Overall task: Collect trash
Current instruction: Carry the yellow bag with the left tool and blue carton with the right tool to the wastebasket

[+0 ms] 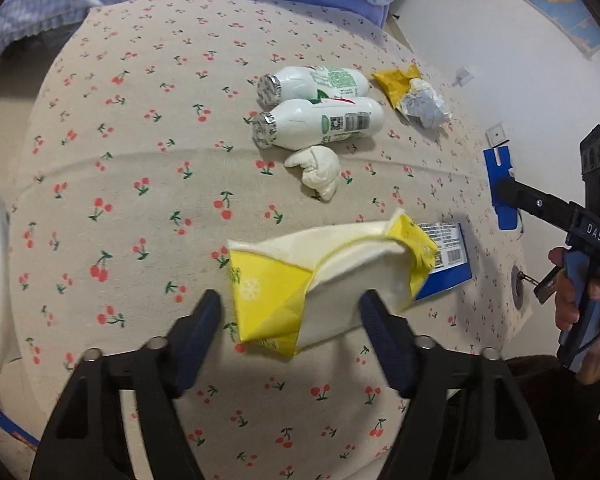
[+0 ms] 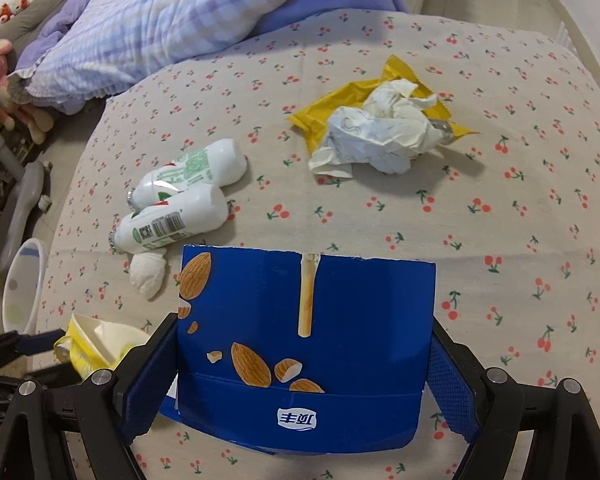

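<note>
Your right gripper clamps the blue box; left gripper, fingers apart, straddles the yellow carton. Next: close; bottles wait at twelve o'clock.

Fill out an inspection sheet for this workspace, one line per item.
Surface: cherry-print cloth covering the table.
Job's things: two white bottles lying side by side; crumpled paper on a yellow wrapper; a white wad; yellow and white carton; blue almond box.
Clutter: nothing seen beyond the trash.
Grippers: left gripper open, fingers either side of the carton; right gripper fingers at the blue box's two sides, grip cannot be confirmed.
Cables: nothing seen.
Surroundings: checked quilt, plush toys, white bin at the table's left edge.
</note>
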{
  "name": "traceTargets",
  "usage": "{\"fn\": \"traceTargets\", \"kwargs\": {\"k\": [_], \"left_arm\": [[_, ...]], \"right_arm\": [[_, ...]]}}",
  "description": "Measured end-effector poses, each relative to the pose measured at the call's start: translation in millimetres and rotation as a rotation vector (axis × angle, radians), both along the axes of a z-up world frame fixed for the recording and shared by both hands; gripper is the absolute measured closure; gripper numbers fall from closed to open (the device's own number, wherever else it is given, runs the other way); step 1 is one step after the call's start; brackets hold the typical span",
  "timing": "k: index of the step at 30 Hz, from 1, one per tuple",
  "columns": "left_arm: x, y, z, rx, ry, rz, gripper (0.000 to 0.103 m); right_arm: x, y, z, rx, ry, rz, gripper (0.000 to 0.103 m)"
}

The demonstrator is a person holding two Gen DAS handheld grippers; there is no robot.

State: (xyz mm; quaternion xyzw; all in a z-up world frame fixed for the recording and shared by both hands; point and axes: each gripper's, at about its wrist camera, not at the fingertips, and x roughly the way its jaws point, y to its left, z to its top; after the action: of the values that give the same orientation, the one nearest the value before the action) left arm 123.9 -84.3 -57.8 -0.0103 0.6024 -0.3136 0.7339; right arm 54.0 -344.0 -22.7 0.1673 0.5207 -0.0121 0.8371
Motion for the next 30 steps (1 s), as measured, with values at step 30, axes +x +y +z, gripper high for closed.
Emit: {"fn": "traceTargets", "kwargs": {"k": [30], "left_arm": [[17,76,61,-0.061,-0.195,0.279,0.078]], "right_arm": [[15,30,19,0.019,-0.044,0.050,0.011]]}}
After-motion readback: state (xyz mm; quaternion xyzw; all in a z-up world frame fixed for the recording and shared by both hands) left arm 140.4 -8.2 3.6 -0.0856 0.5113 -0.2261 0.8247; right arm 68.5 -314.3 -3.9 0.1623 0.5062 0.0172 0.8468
